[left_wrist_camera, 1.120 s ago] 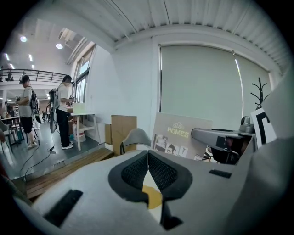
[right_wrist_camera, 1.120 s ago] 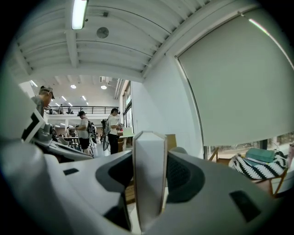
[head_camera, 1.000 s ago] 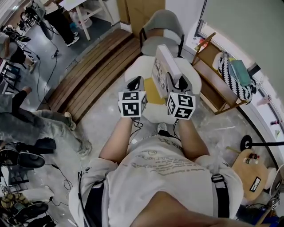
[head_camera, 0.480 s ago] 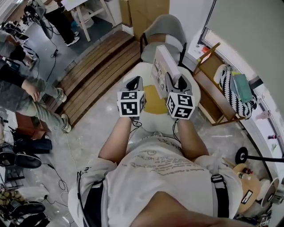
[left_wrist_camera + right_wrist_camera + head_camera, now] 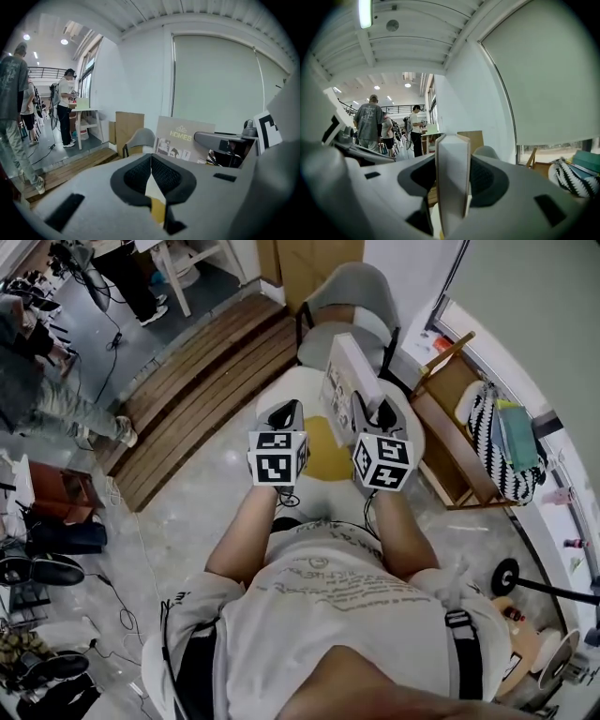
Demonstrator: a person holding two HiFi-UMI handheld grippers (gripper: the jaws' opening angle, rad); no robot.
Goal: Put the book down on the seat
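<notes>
A pale hardcover book (image 5: pixel 347 376) stands upright on its edge in my right gripper (image 5: pixel 372 413), whose jaws are shut on its lower part. In the right gripper view the book (image 5: pixel 452 178) fills the gap between the two black pads. The book hangs over the white round seat (image 5: pixel 281 390), which has a yellow cushion (image 5: pixel 323 451) in its middle. To the book's left, my left gripper (image 5: pixel 286 413) hovers above the same seat, shut, with its pads meeting and nothing between them. In the left gripper view the book's cover (image 5: pixel 180 140) shows to the right.
A grey chair (image 5: pixel 347 296) stands just behind the seat. A wooden rack (image 5: pixel 459 427) with a striped bag (image 5: pixel 497 442) stands at the right. A low wooden platform (image 5: pixel 197 390) lies to the left, with people (image 5: pixel 56 399) standing beyond it.
Both grippers and the book stay almost where they were above the seat. The people at the left have walked off toward the upper left.
</notes>
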